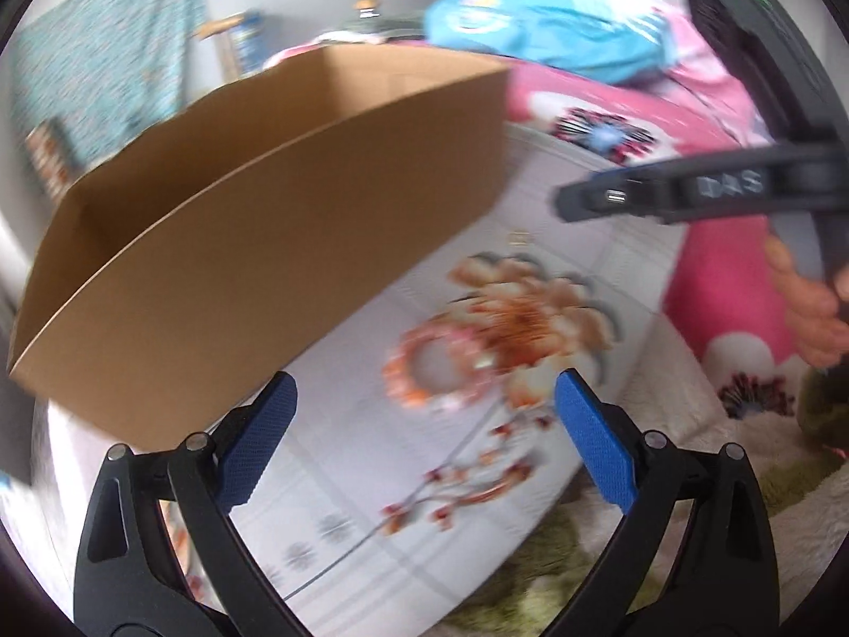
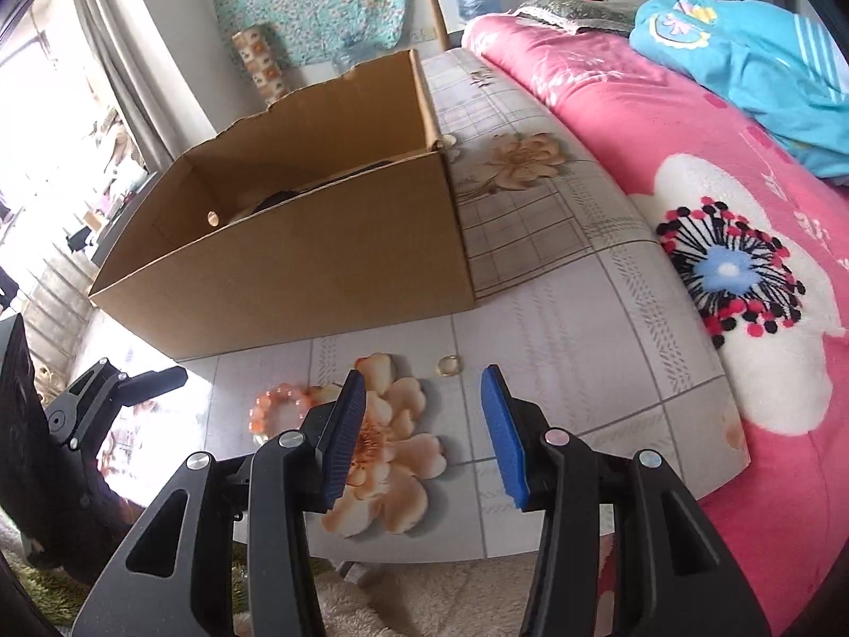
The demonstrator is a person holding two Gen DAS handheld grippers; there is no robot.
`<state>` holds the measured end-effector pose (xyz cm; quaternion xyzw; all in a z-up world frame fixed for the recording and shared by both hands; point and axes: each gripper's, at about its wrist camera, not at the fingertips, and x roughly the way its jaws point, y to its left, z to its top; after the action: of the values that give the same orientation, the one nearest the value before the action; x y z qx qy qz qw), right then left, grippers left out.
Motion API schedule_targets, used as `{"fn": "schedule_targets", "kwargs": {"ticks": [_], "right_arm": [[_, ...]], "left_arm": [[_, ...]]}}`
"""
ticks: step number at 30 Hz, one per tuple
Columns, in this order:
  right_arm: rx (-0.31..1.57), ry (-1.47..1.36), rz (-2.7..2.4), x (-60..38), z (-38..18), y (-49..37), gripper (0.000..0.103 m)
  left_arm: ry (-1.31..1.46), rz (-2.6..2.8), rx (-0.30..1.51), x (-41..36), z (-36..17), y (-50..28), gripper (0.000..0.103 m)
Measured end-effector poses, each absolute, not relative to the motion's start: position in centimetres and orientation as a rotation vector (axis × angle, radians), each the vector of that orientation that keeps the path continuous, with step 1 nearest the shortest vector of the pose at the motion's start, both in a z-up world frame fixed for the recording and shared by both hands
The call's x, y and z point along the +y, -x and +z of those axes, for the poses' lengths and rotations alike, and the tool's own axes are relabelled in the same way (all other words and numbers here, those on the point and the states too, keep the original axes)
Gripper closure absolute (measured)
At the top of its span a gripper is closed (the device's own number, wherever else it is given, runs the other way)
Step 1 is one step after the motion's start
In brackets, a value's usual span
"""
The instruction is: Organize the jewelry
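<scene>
Far left, in the right wrist view: left tongs poking in at the edge, over the glare on the bench. In the left wrist view the same tongs spread wide, blue pads well apart, nothing between them, hovering above the bench top.

Next along: cardboard box sitting open on the bench, something dark inside, hard to make out. In the left view the box fills the upper left, badly blurred.

In front of the box, on the bench: orange-pink bead bracelet, lying flat just left of the printed flower. Seen blurred from the left view too, bracelet beyond the wide tongs, untouched.

Centre: right tongs about half open, pads empty, held above the flower print. Beyond the gap, a small gold ring flat on the bench, near the box's front wall, clear of both pads.

Right: pink flowered quilt on the bed beside the bench, blue cloth bundled on top. In the left view, right tongs reach in from the right edge, a hand gripping below.
</scene>
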<state>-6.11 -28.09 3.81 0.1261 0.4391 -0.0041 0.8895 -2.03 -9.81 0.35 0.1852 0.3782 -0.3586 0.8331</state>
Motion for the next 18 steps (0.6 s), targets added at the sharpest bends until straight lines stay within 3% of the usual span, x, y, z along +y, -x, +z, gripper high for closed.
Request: {"fn": "schedule_targets", "kwargs": {"ticks": [2,8,13,18], "right_arm": [[0.91,-0.274,-0.01,-28.8,3.5,6.3,0.058],[0.904,-0.306,-0.016,-30.1,2.8,6.2,0.058],[0.901,-0.283,-0.011,-30.1,2.6,5.9,0.062],[0.905,-0.227,0.0,-29.0,2.4,5.2,0.068]], "left_arm": [[-0.438,-0.785,0.799,-11.2,0.2,2.4,0.033],[-0.486,-0.789,0.863,-13.1,-1.0,1.3,0.065],[-0.497,-0.786,0.92,-13.3,-1.9,0.6,0.079],[-0.476,-0.786,0.93,-13.1,-2.4,0.1,0.08]]}}
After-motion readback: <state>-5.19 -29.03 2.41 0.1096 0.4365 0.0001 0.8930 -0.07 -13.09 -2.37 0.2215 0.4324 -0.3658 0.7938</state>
